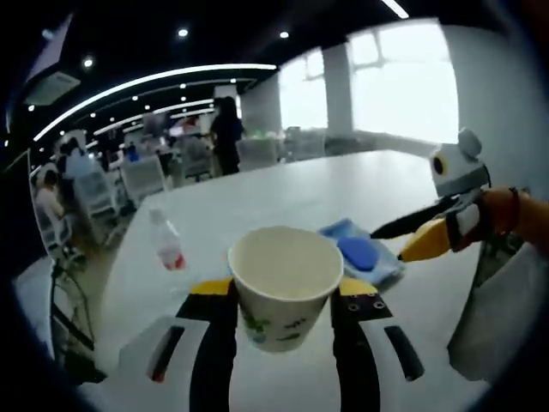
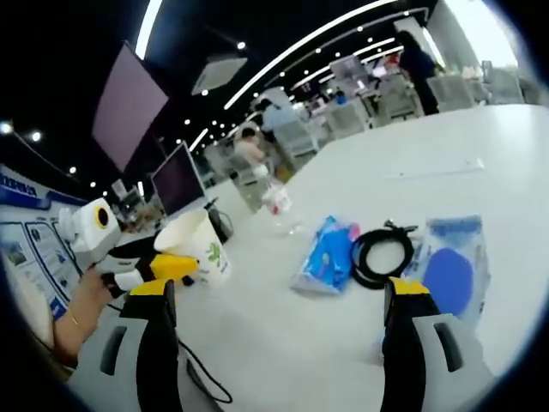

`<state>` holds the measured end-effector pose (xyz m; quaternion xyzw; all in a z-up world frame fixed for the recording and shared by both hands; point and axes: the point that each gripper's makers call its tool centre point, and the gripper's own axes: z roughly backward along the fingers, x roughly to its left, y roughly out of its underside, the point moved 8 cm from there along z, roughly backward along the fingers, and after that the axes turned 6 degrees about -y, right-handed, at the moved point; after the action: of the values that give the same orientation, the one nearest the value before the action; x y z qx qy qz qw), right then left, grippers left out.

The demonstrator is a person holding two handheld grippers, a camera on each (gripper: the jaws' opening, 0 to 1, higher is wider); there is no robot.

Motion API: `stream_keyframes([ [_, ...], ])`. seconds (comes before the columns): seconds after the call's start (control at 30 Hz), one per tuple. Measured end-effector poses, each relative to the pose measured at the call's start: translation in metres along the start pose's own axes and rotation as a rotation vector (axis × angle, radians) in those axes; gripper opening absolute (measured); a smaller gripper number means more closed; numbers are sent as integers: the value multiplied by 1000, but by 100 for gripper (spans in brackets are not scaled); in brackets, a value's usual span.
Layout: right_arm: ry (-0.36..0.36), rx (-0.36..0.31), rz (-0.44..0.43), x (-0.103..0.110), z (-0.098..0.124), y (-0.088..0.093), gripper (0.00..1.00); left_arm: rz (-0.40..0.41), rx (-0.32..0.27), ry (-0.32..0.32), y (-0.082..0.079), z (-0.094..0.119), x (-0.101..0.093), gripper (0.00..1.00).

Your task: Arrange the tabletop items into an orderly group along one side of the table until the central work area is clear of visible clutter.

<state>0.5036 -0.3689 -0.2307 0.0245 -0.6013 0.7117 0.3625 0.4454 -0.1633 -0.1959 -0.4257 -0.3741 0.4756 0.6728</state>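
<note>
The left gripper's fingers (image 1: pixel 214 343) are closed on a white paper cup (image 1: pixel 284 283), one black, yellow-tipped finger pressed against each side of it; the cup sits upright between them with its open mouth up and a green print on its wall, lifted clear of the white counter (image 1: pixel 283 193). In the right gripper view the same cup (image 2: pixel 200 247) shows at the left, held by the left gripper (image 2: pixel 159 266), with a person's hand (image 2: pixel 81 296) behind it. The right gripper's fingers (image 2: pixel 403 343) stand wide apart and hold nothing; the counter shows bare between them.

Beyond the cup in the left gripper view, a clear plastic bottle (image 1: pixel 167 242) with a red label stands toward the counter's left edge. To the right of the cup lies a flat blue packet (image 1: pixel 360 253) with a round blue shape inside. The right gripper (image 1: pixel 429 225) reaches in above the counter's right side.

In the right gripper view three things lie close together in the middle of the counter: a blue tissue pack (image 2: pixel 326 255), a coiled black cable (image 2: pixel 382 251) just beside it, and the blue packet beside the cable. The bottle stands farther back, near the counter's far edge.
</note>
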Motion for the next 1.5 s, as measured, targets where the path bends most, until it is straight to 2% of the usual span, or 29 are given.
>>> stream_keyframes([
  [0.23,-34,-72,52,2,-17,-18,97,13,-1,-20,2,1,6,41],
  [0.33,-31,-66,64,0,-28,-19,96,17,6,-26,5,2,8,41],
  [0.37,-25,-45,80,-2,-33,-18,96,14,7,-30,6,3,8,41],
  [0.5,-32,-28,76,-6,-51,-13,95,1,14,-39,10,5,11,41],
  [0.7,-48,6,98,-16,-76,-3,96,31,3,-68,10,5,14,41],
  [0.77,-51,13,96,-22,-83,0,96,-19,21,-85,11,4,15,41],
  [0.83,-35,23,100,-29,-90,3,95,-20,35,-90,12,2,14,41],
  [1.0,-12,31,76,-46,-105,9,91,-4,27,-84,12,1,16,41],
  [1.07,-6,41,84,-50,-110,12,87,-13,-6,-120,10,3,20,41],
  [1.13,3,40,100,-53,-114,14,85,0,-17,-125,9,3,21,41],
  [1.23,-1,41,103,-55,-121,16,81,29,-16,-131,9,1,24,41],
  [1.33,-4,46,129,-51,-130,22,78,70,-1,-107,11,-3,26,41],
  [1.43,-2,53,142,-50,-135,27,75,81,3,-106,14,-2,27,41],
  [1.5,24,56,158,-51,-138,30,69,77,12,-107,15,-2,27,41],
])
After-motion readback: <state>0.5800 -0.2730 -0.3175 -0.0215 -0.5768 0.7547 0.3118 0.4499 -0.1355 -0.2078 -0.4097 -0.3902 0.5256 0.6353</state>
